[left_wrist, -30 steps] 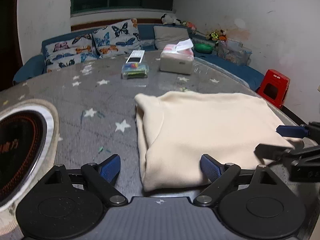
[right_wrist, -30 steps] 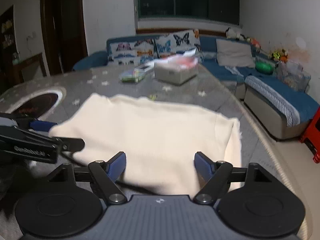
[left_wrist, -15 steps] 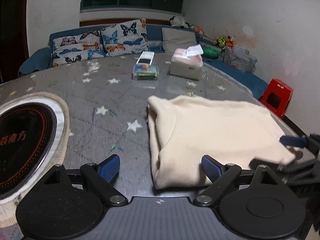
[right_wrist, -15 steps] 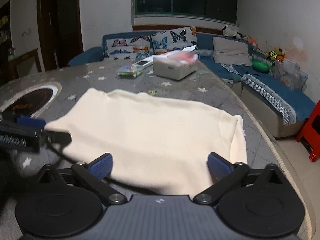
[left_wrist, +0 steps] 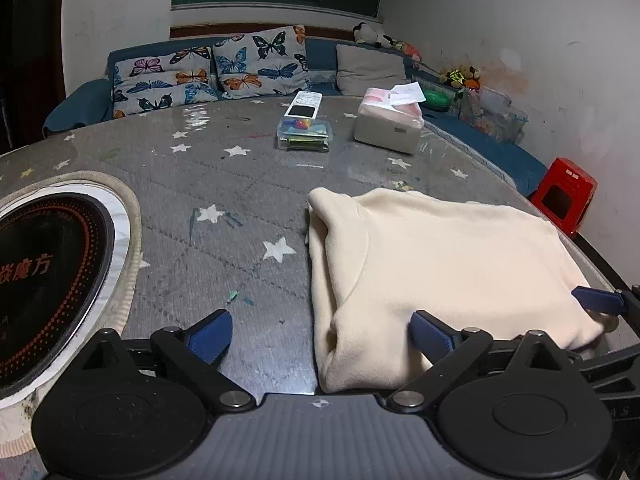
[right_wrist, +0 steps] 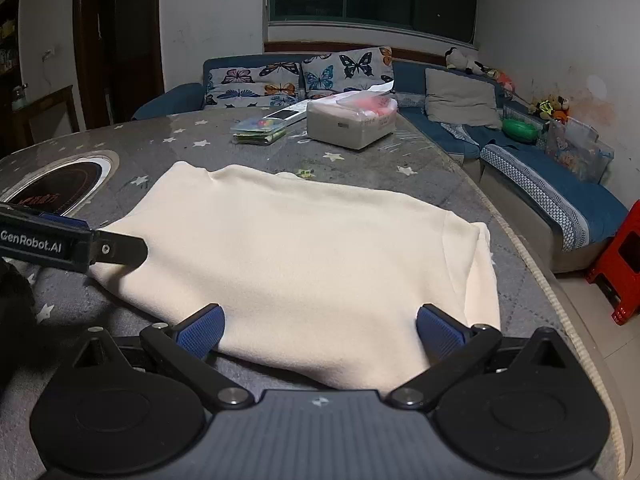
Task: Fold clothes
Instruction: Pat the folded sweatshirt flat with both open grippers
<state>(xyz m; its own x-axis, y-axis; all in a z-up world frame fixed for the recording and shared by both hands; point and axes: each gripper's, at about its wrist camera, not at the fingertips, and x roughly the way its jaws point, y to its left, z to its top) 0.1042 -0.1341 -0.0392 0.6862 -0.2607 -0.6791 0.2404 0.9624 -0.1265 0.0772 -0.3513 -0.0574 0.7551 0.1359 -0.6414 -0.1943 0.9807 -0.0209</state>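
My left gripper (left_wrist: 320,330), jaws opening, and right gripper (right_wrist: 320,330), spread wide, hold nothing; the folded cream sweater (right_wrist: 304,256) lies flat on the star-patterned table (left_wrist: 224,184).

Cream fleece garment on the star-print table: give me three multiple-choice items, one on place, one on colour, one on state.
1. What lies directly beyond the cream fleece garment on the grey star-print table?
A. white tissue box
B. red stool
C. butterfly cushion

2. What colour are the gripper pads?
A. red
B. blue
C. green

3. How is the garment?
A. hanging
B. crumpled in a heap
C. folded flat

Answers:
1 A: the white tissue box sits further back on the table.
2 B: blue pads show in both wrist views.
3 C: it lies flat with neat doubled edges.
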